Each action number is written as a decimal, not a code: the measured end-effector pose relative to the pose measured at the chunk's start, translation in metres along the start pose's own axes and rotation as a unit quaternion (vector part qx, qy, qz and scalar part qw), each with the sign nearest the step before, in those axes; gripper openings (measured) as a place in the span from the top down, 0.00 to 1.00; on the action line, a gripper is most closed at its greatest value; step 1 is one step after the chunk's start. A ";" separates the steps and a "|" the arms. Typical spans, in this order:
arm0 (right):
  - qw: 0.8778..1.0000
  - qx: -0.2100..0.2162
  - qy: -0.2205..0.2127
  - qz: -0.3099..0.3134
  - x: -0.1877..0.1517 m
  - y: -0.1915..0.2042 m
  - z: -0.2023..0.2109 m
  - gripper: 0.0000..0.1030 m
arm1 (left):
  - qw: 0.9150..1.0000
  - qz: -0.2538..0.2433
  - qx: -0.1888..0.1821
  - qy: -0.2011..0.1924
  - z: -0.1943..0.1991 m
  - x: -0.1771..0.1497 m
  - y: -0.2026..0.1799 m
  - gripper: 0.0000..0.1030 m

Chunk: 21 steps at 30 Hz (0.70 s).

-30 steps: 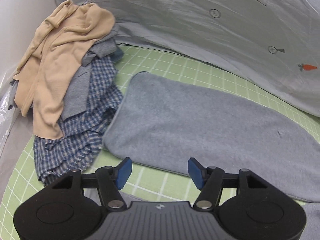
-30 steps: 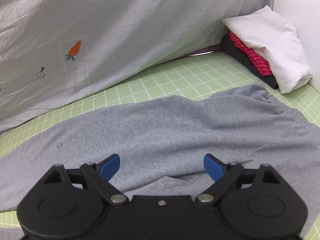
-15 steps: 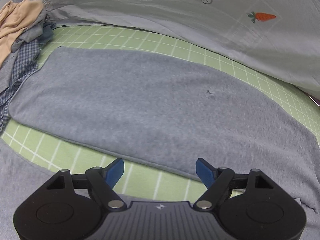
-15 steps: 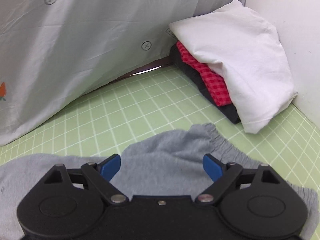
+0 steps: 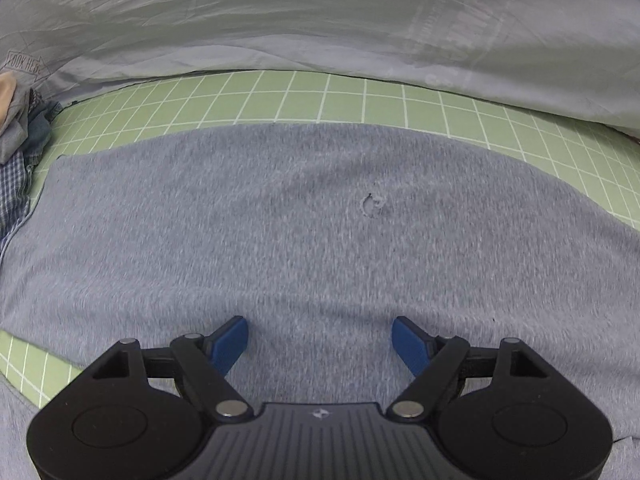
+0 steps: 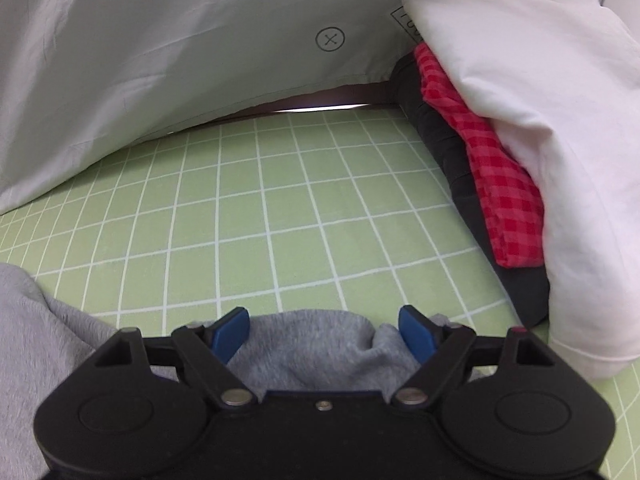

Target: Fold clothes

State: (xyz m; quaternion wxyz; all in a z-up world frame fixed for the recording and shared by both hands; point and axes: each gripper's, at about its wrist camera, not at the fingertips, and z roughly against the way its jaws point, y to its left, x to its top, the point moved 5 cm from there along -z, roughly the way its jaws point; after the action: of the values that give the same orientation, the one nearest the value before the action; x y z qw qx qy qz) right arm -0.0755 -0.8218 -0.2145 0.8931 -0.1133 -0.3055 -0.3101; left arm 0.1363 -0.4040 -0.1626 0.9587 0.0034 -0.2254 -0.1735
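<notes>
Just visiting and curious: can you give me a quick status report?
Left hand-held gripper open, over grey garment. Right hand-held gripper open at its bunched edge. Folded stack beside, not blocking.

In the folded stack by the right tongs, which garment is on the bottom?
The black garment. It lies directly on the green grid mat, with the red checked one above it and the white one on top.

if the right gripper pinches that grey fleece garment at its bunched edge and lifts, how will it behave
The grey garment will probably droop: its edge already puckers between the open right gripper. Its fuzzy knit likely grips the pads rather than slipping. Spread widely under the left gripper, it would likely drag across the green mat.
</notes>
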 end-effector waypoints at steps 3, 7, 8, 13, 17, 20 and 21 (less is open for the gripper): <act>1.000 0.003 0.006 0.002 -0.001 -0.004 0.000 0.24 | 1.000 -0.009 -0.001 -0.006 -0.003 0.004 -0.004 0.21; 1.000 0.000 0.022 0.022 0.000 -0.005 -0.002 0.30 | 1.000 0.000 -0.004 -0.009 -0.005 0.006 -0.003 0.19; 0.999 -0.003 0.027 0.030 0.000 -0.005 -0.004 0.35 | 1.000 0.002 -0.004 -0.009 -0.006 0.006 -0.003 0.18; 0.997 0.059 0.039 0.027 0.003 -0.003 -0.002 0.97 | 1.000 0.010 -0.009 -0.009 -0.008 0.005 0.000 0.15; 0.999 0.031 -0.021 0.014 0.020 -0.014 0.012 0.98 | 1.000 0.014 -0.009 -0.008 -0.008 0.005 0.001 0.15; 0.995 -0.012 -0.091 -0.043 0.041 -0.042 0.031 0.98 | 1.000 0.015 -0.010 -0.010 -0.008 0.005 0.001 0.15; 0.993 -0.014 -0.104 -0.049 0.046 -0.047 0.034 0.96 | 1.000 0.017 -0.011 -0.011 -0.008 0.005 0.002 0.15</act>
State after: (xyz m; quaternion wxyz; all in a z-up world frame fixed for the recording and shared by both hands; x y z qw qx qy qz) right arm -0.0921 -0.8675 -0.1591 0.8387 -0.1426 -0.3976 -0.3439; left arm 0.1445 -0.4047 -0.1677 0.9590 -0.0129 -0.2336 -0.1599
